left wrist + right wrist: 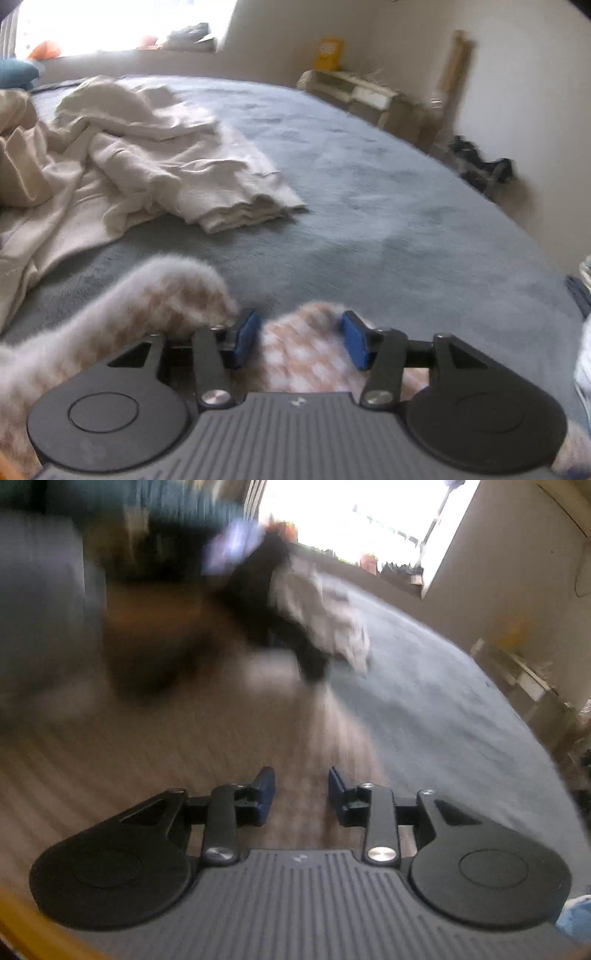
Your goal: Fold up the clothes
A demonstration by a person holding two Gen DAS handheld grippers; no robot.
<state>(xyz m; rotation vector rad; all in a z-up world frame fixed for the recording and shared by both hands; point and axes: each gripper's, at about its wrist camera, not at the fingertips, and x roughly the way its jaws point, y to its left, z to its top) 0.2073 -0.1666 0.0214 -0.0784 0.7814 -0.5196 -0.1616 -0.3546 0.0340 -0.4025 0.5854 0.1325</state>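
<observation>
A fuzzy peach-and-white checked garment (166, 291) lies on the grey-blue bed cover (369, 184), right under my left gripper (300, 338). That gripper is open, with the checked cloth lying loose between its blue pads (245, 338). A crumpled pile of cream clothes (147, 155) sits further back on the left. In the right wrist view, which is badly blurred, my right gripper (302, 794) is open above a brownish fabric (184, 746). The cream clothes (325, 616) show in the distance beside a dark shape (266, 590).
A low shelf (362, 92) with a yellow box (330, 53) stands along the far wall. Dark objects (480, 166) lie on the floor off the bed's right edge. A bright window (110, 26) is at the back.
</observation>
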